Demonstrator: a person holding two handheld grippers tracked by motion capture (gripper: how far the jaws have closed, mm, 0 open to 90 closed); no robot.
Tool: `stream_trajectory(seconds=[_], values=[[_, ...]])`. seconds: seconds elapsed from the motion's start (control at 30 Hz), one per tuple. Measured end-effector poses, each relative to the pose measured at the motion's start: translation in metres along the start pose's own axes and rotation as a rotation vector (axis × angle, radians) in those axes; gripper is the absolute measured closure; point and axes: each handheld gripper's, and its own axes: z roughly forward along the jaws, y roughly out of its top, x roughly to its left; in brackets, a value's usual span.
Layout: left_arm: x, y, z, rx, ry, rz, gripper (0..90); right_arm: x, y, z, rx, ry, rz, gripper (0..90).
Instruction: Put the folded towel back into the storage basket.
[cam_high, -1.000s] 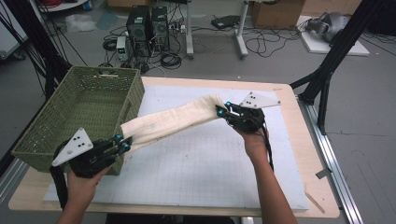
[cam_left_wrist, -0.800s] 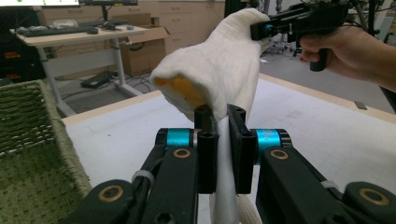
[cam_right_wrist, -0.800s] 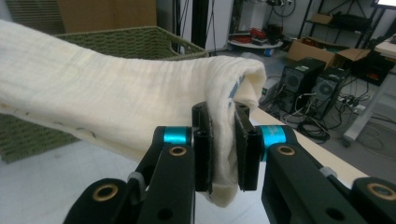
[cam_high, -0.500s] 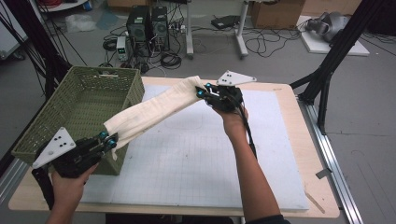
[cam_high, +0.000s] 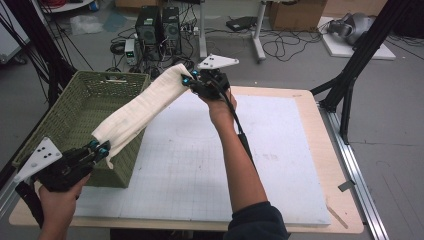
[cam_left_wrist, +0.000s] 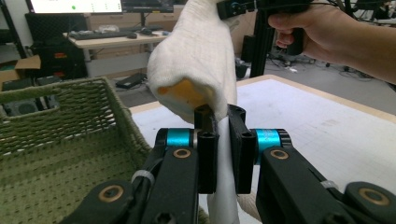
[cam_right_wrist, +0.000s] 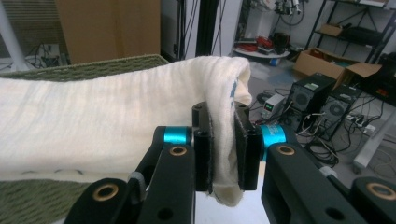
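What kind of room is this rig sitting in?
Likely a lab or workshop, not a home: black desktop computer towers and tangled black cables on the grey floor, brown cardboard boxes beside shelving, black metal frame struts.

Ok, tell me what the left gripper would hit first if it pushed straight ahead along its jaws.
Probably the cream towel itself: the left gripper is shut on one end and the cloth rises directly ahead. Beyond it stands the right gripper, though depth is unclear.
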Motion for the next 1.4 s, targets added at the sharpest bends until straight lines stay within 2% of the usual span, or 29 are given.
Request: stream_trajectory(seconds=[0.23,0.6,1.03,1.4], values=[[0.008,-0.001,-0.007,-0.015,0.020,-0.026,83.7,0.008,0.013,0.027,0.010,-0.003,-0.015,80.6],[0.015,-0.001,-0.016,-0.017,0.066,-0.034,83.6,0.021,0.029,0.063,-0.010,-0.003,-0.006,80.6],[0.023,-0.006,-0.026,0.008,0.145,-0.022,83.4,0.041,0.038,0.105,0.012,0.007,-0.017,80.6],[0.031,-0.010,-0.039,0.007,0.190,-0.044,83.4,0.057,0.041,0.135,0.027,0.034,-0.021,80.6]])
